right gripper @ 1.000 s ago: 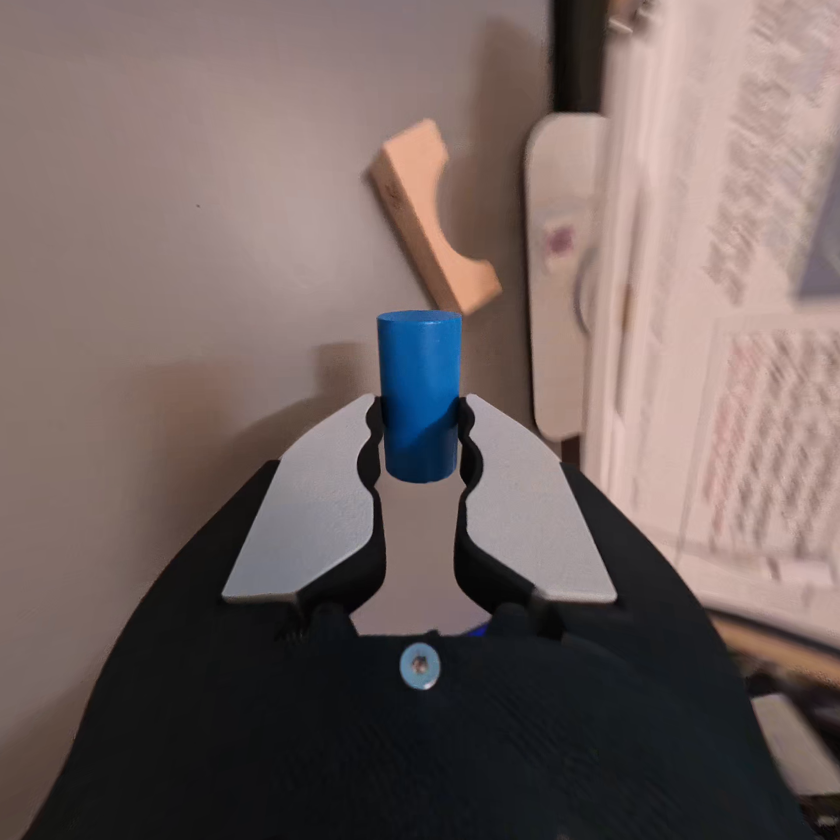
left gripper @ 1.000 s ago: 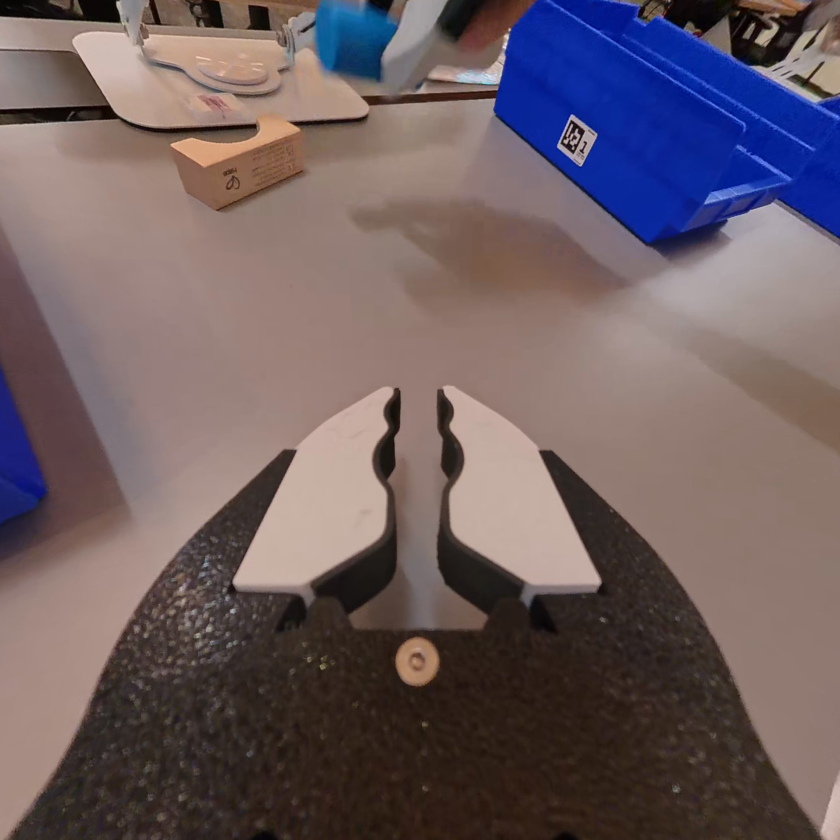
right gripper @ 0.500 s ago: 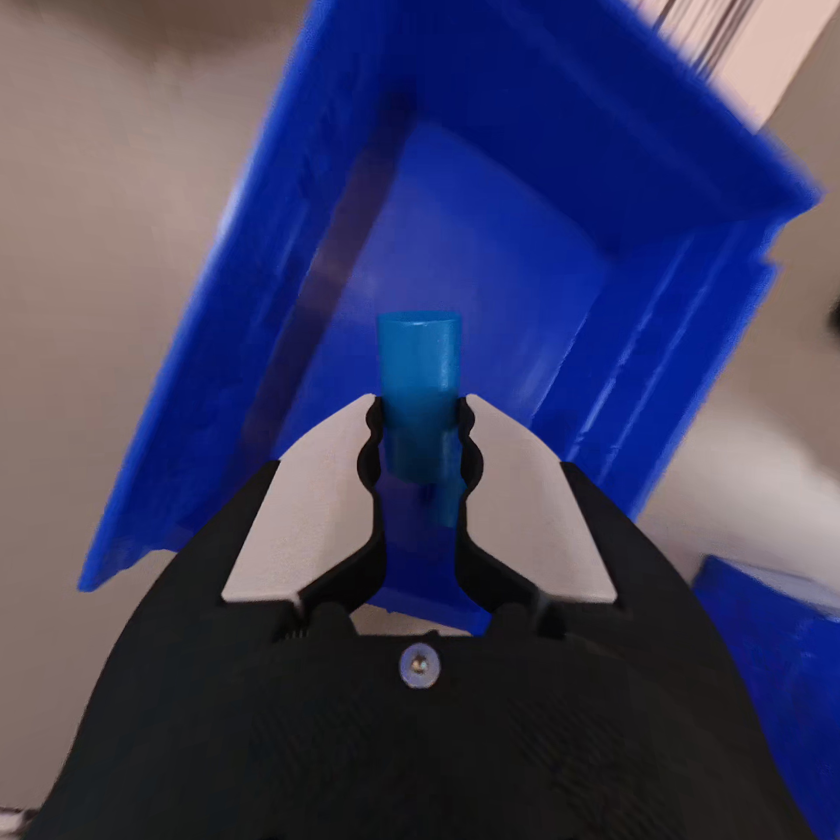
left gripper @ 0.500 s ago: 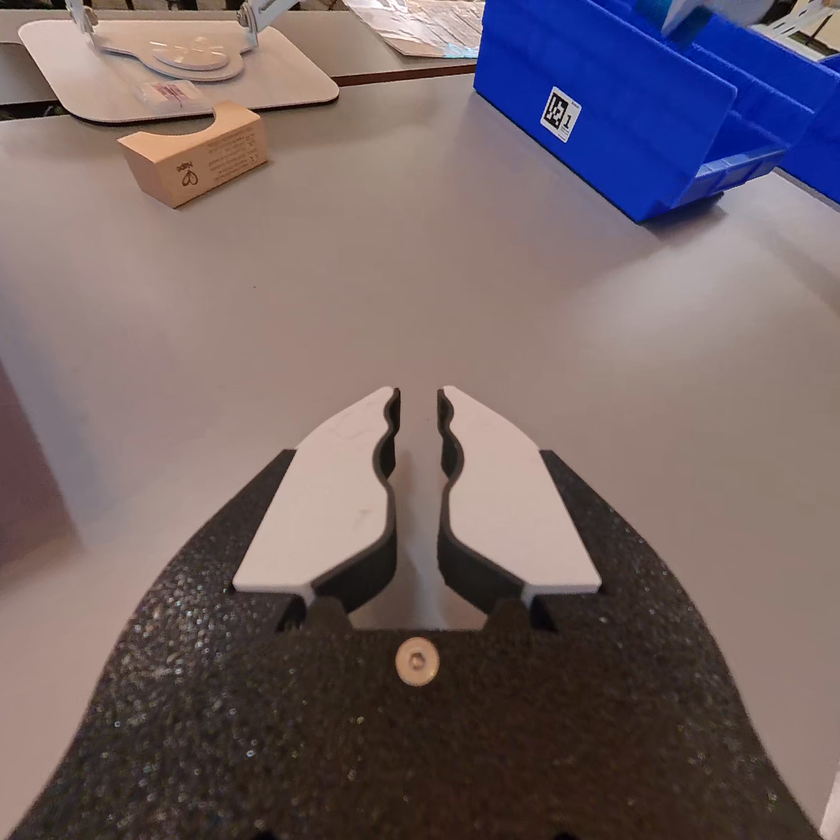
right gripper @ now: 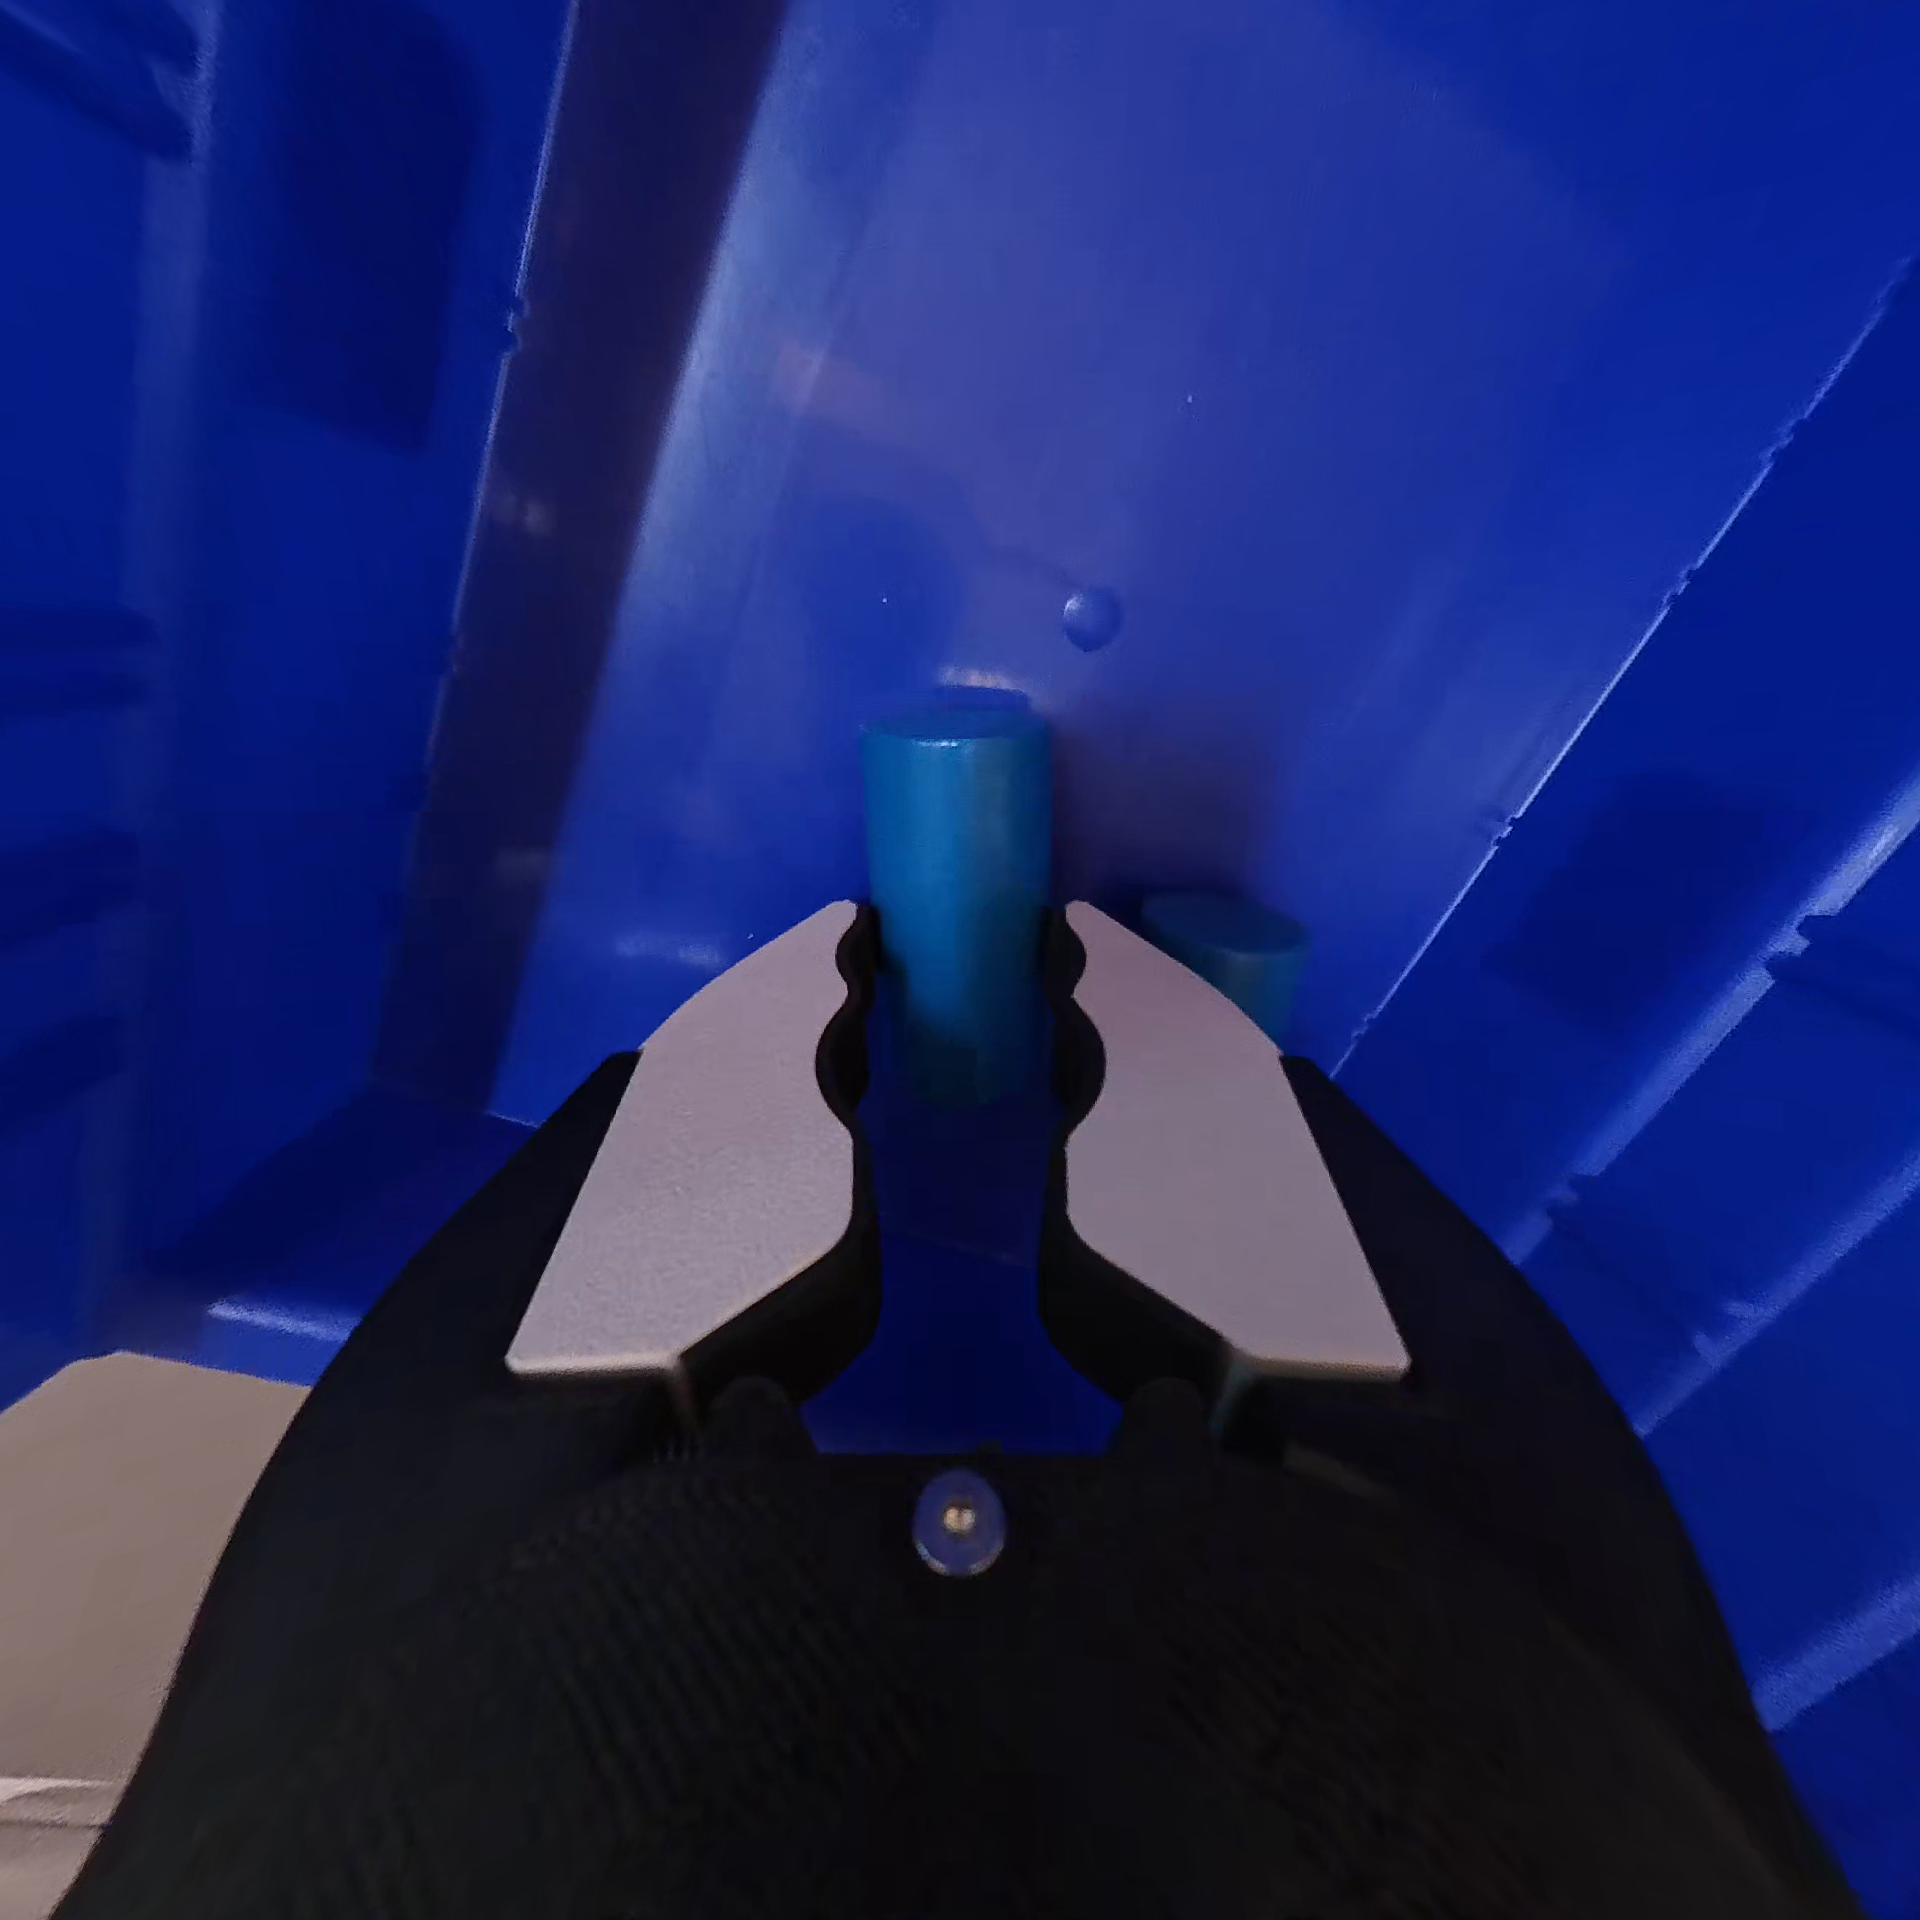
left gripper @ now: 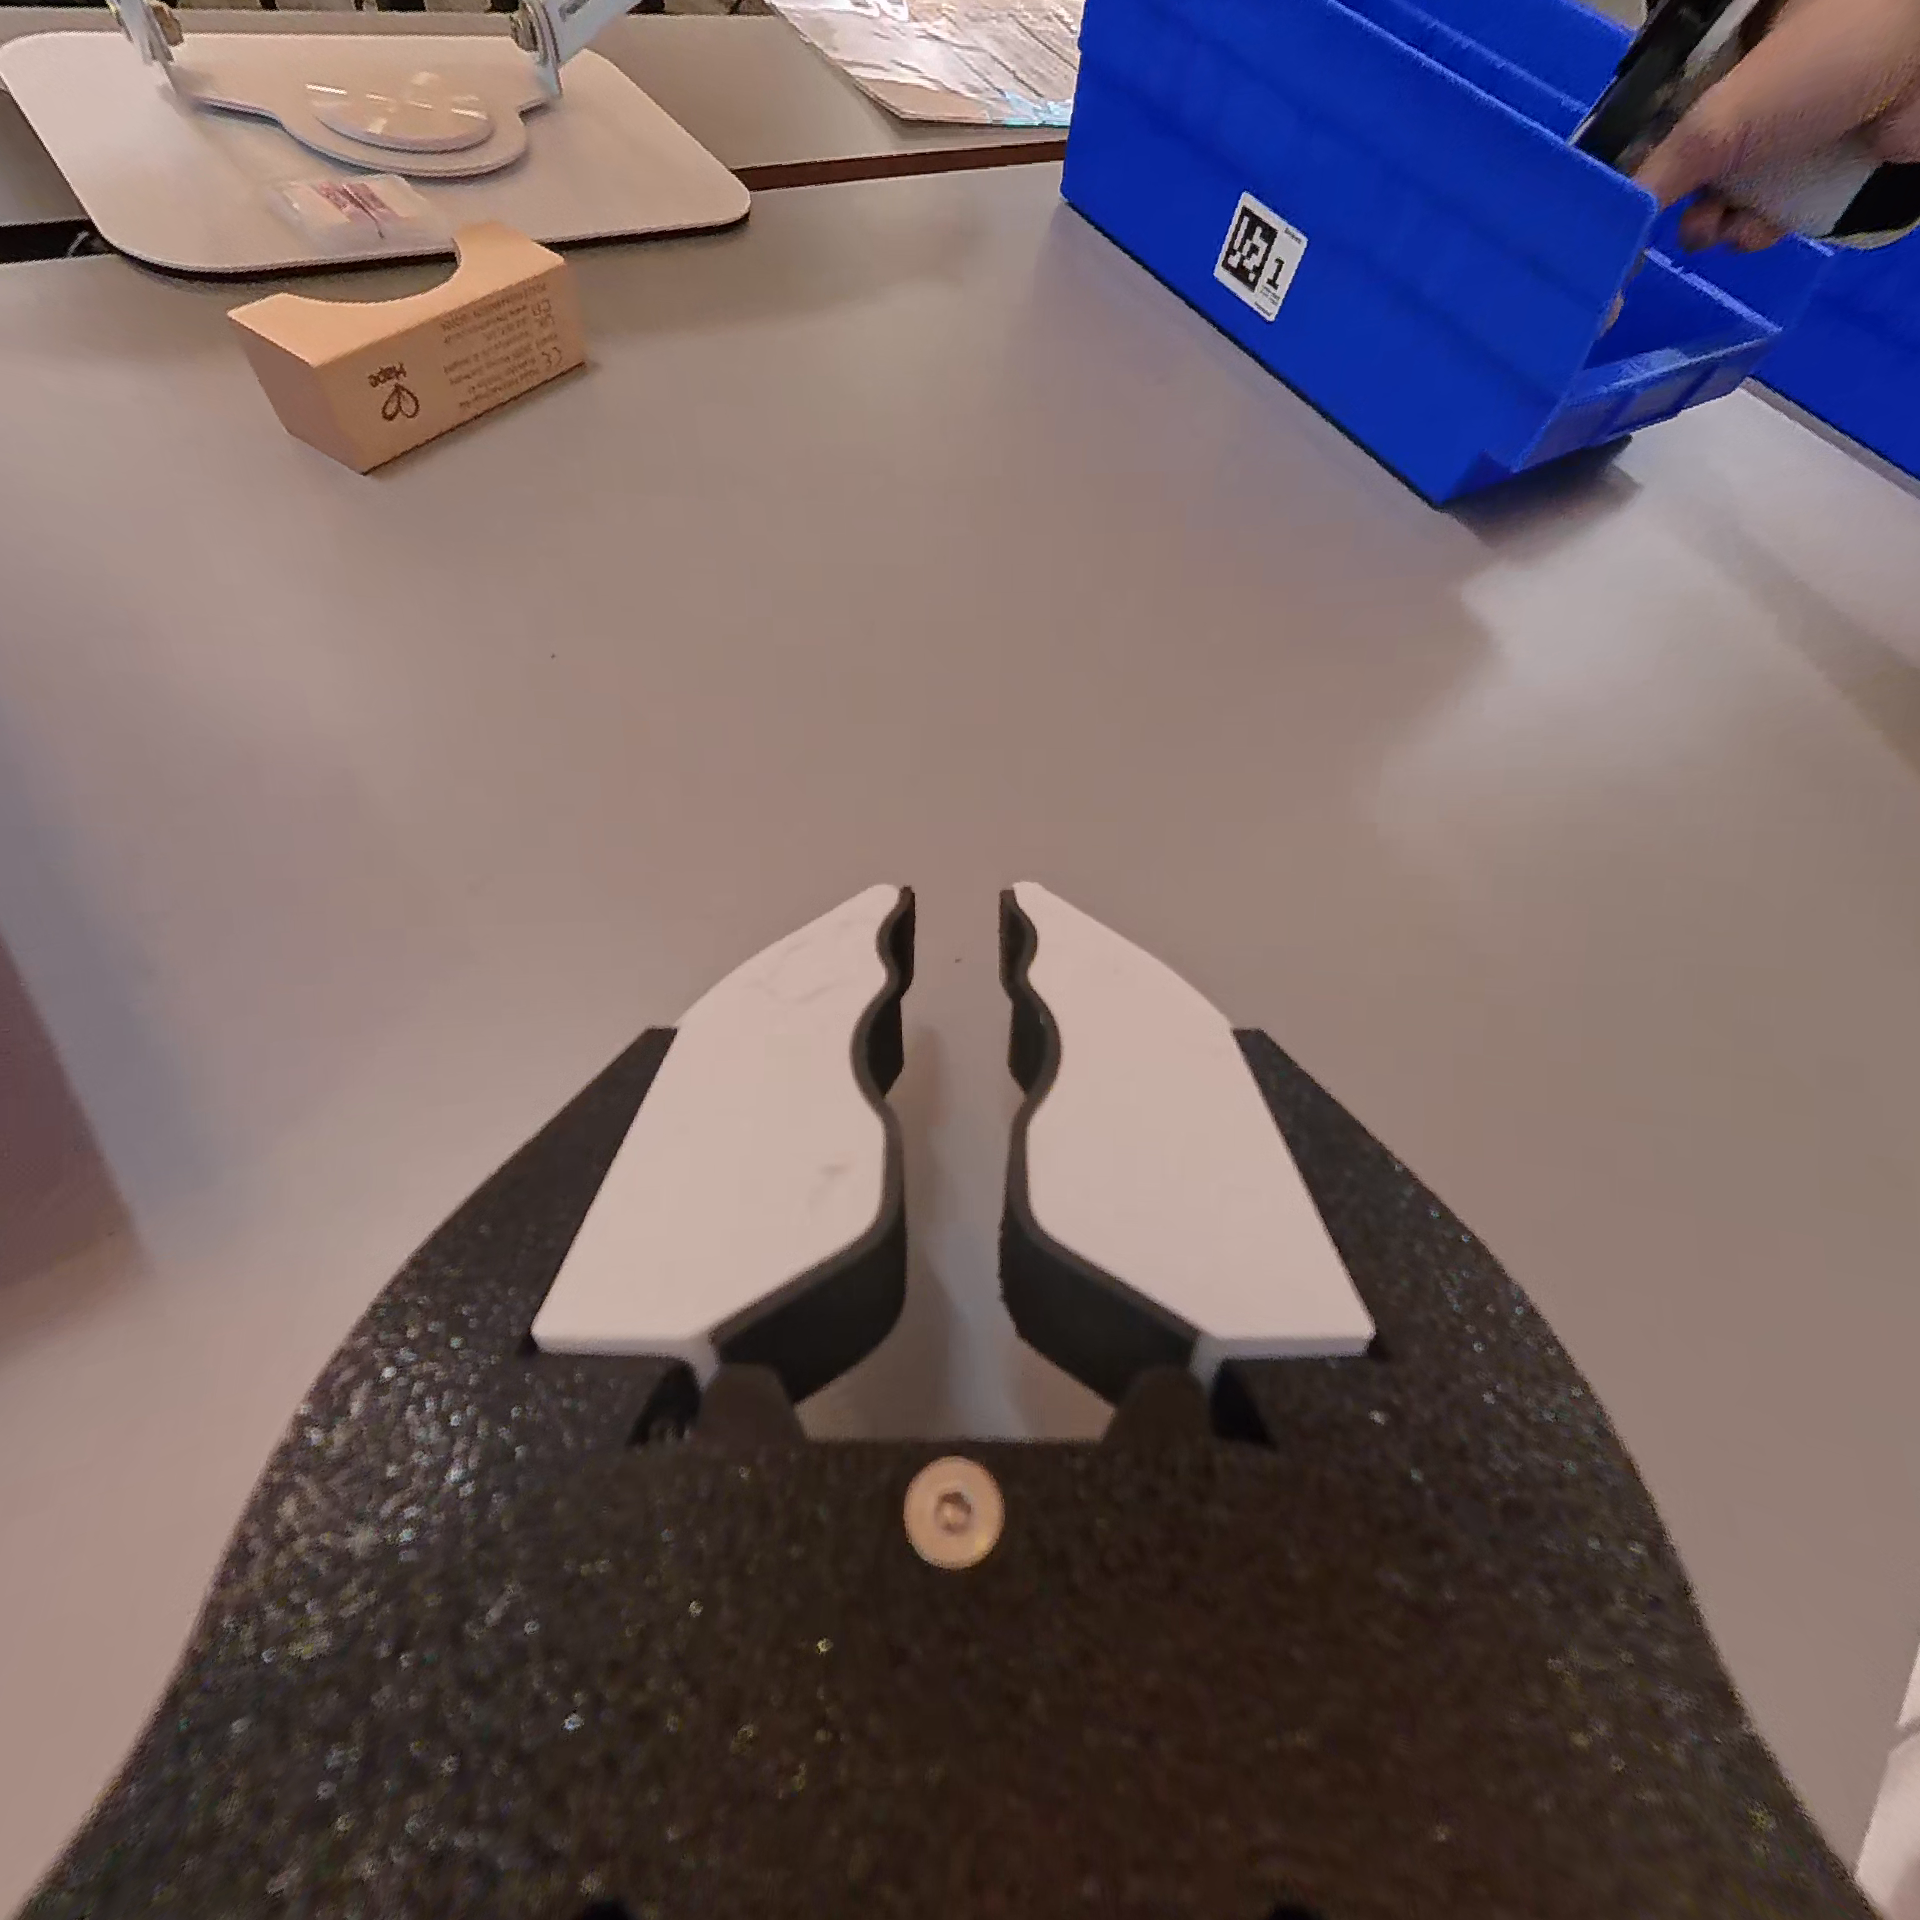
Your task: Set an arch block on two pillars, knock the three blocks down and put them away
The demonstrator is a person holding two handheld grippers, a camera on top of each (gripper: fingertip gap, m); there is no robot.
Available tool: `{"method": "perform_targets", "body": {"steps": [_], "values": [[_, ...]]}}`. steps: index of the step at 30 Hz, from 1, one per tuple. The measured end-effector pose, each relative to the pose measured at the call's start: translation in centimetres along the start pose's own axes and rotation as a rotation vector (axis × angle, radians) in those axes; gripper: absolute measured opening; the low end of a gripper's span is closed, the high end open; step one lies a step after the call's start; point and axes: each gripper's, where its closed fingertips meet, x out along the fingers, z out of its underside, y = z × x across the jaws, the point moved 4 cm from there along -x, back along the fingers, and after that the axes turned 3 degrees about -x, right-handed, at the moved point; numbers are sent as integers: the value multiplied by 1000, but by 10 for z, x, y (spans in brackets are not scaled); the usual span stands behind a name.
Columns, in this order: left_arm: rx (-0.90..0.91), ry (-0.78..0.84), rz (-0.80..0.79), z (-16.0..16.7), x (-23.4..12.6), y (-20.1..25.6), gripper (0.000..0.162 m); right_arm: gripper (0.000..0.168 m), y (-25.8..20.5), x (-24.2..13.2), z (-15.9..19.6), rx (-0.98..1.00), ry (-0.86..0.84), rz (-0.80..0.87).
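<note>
- since a second ago the right gripper (right gripper: 958, 914) went from above the bare table to deep inside the blue bin (right gripper: 1351, 416), and the wooden arch block dropped out of its view. the left one barely shifted.
- left wrist view: left gripper (left gripper: 956, 899) hovers low over the grey table (left gripper: 727, 675), fingers nearly together with a thin gap and nothing between them, so closed on nothing as far as i can see. probably just parked out of the way.
- the wooden arch block (left gripper: 416, 343) lies on its side, far left, just in front of a pale board (left gripper: 644, 197) with a white stand on it. well apart from the gripper, with lots of bare table between.
- the blue bin (left gripper: 1351, 260) sits far right, with a square marker sticker on its side wall. a hand (left gripper: 1766, 156) reaches in over its rim holding the other tool. more blue bin behind it.
- right wrist view: the right gripper is clamped on a blue cylinder (right gripper: 956, 831), pinched around its lower half so most of it sticks out past the tips. its far end looks to be on or almost on the bin's inner surface, can't tell which.
- a second blue cylinder (right gripper: 1226, 956) sits just beside it, to the right, partly hidden behind the right finger. looks tight on that side, with a bin wall rising just past it, and roomier on the left.
- a bit of table shows bottom left, outside the bin.
</note>
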Motion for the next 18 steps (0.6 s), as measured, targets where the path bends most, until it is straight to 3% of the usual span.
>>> {"method": "perform_targets", "body": {"steps": [2, 4, 8, 11, 13, 16, 18], "values": [[0, -1, 4, 0, 0, 1, 15, 34, -1, -1, -1, -19, -15, 22], [1, -1, 8, 0, 1, 2, 15, 58, 4, -14, -5, -60, -30, 101], [3, 4, 8, -1, 0, 3, 15, 74, -1, -90, -52, -138, 195, 320], [-1, 5, 13, -1, 1, 2, 15, 78, -82, -139, -103, -483, 458, 239], [-5, 2, 20, 0, 3, 3, 15, 79, -151, -147, -121, -797, 526, 145], [-2, -1, 27, 1, 4, 5, 16, 80, -229, -126, -141, -1184, 515, 92], [0, 0, 32, 0, 3, 7, 16, 78, -257, -100, -158, -1307, 411, 101]]}}
